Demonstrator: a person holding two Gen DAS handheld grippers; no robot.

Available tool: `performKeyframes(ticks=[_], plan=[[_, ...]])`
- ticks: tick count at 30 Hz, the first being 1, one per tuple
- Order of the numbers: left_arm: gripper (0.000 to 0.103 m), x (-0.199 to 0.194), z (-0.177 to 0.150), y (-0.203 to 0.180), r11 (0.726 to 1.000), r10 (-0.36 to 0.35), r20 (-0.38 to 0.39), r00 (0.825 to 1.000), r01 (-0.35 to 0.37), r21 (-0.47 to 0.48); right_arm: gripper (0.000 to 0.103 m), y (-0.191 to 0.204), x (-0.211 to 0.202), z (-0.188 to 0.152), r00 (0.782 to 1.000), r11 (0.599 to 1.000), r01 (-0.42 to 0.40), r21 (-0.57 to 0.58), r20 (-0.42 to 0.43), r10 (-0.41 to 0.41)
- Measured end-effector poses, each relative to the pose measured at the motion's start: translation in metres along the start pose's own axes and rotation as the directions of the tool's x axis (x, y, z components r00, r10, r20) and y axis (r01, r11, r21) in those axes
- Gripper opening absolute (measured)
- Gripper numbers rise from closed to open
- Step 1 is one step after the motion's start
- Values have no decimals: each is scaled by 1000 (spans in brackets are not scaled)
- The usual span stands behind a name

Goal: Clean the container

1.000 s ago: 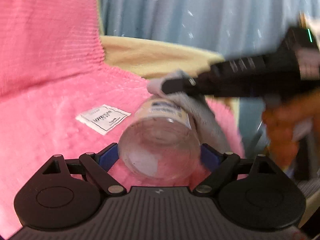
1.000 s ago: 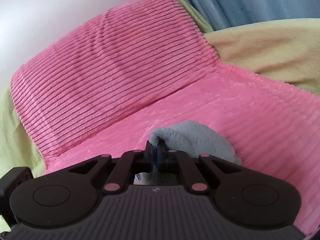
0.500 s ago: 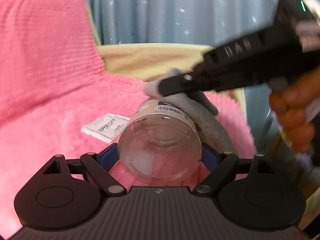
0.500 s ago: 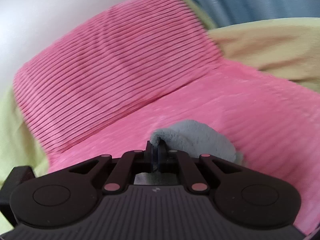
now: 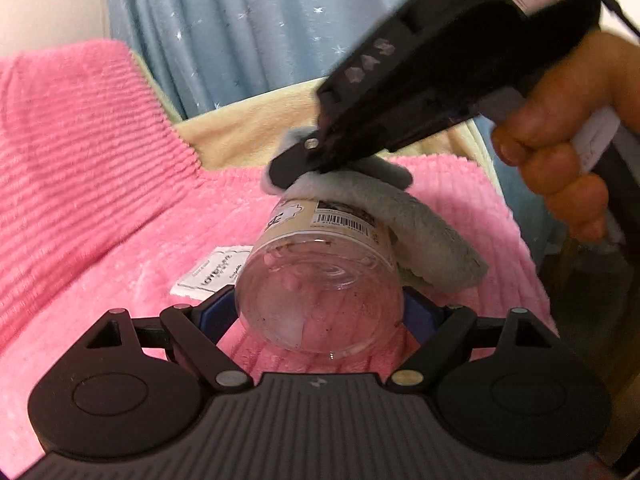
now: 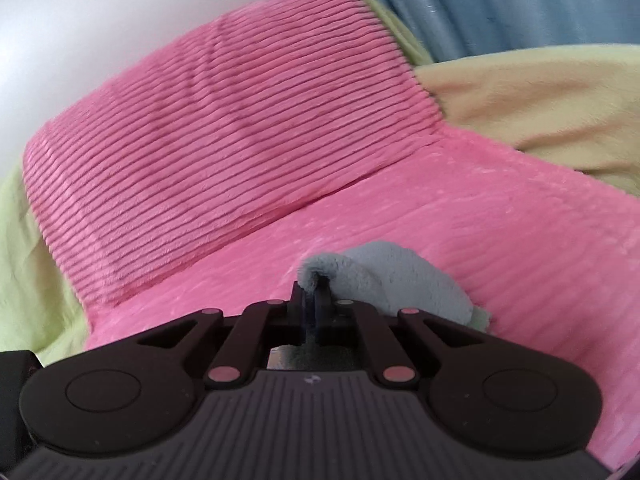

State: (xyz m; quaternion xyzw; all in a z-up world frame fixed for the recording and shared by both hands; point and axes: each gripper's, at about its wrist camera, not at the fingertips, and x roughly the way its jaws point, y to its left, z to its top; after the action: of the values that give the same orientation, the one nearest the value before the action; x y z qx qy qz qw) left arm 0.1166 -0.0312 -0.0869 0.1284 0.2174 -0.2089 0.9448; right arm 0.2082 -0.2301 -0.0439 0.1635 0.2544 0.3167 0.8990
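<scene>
The left gripper (image 5: 320,316) is clamping a clear plastic jar (image 5: 320,284) between its blue pads, the jar's base facing the camera and its labelled body pointing away over the pink ribbed blanket (image 5: 100,208). The right gripper (image 6: 316,300) is pinched tight on a grey cloth (image 6: 400,280), jaws nearly together with the fabric bunching out to its right. In the left wrist view that gripper (image 5: 288,168) is coming in from the upper right, a person's hand (image 5: 560,160) wrapping its handle, and it is laying the cloth (image 5: 420,224) over the far, upper side of the jar, touching the barcode label. Beyond the jar a blue starred curtain (image 5: 248,28) is hanging. Just left of the jar a small white tag (image 5: 212,272) is lying flat on the blanket.
</scene>
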Motion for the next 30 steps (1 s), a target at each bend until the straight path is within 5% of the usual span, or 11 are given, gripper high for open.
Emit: performKeyframes(ticks=[5, 8, 12, 16, 20, 26, 30], plan=[[89, -2, -2, 32, 956, -110, 35, 993, 115, -271, 1, 5, 0, -2, 1000, 1000, 8, -29, 0, -8], [88, 1, -6, 40, 930, -145, 29, 989, 146, -338, 1, 5, 1, -2, 1000, 1000, 9, -21, 0, -9], [86, -1, -4, 34, 952, -121, 32, 992, 125, -280, 1, 7, 1, -2, 1000, 999, 12, -31, -4, -13], [86, -3, 0, 9, 997, -35, 20, 999, 36, -74, 2, 18, 4, -6, 995, 995, -80, -65, -63, 76], [86, -3, 0, -8, 999, 9, 16, 1000, -10, 42, 2, 35, 9, -14, 983, 979, -151, -135, -125, 134], [85, -3, 2, -17, 995, 18, 26, 1000, -20, 99, 1, 13, 5, -7, 998, 996, -47, -79, -47, 44], [86, -3, 3, -6, 1000, -22, 28, 999, 21, 16, 1, 2, 2, -4, 1000, 999, -1, -35, -10, 0]])
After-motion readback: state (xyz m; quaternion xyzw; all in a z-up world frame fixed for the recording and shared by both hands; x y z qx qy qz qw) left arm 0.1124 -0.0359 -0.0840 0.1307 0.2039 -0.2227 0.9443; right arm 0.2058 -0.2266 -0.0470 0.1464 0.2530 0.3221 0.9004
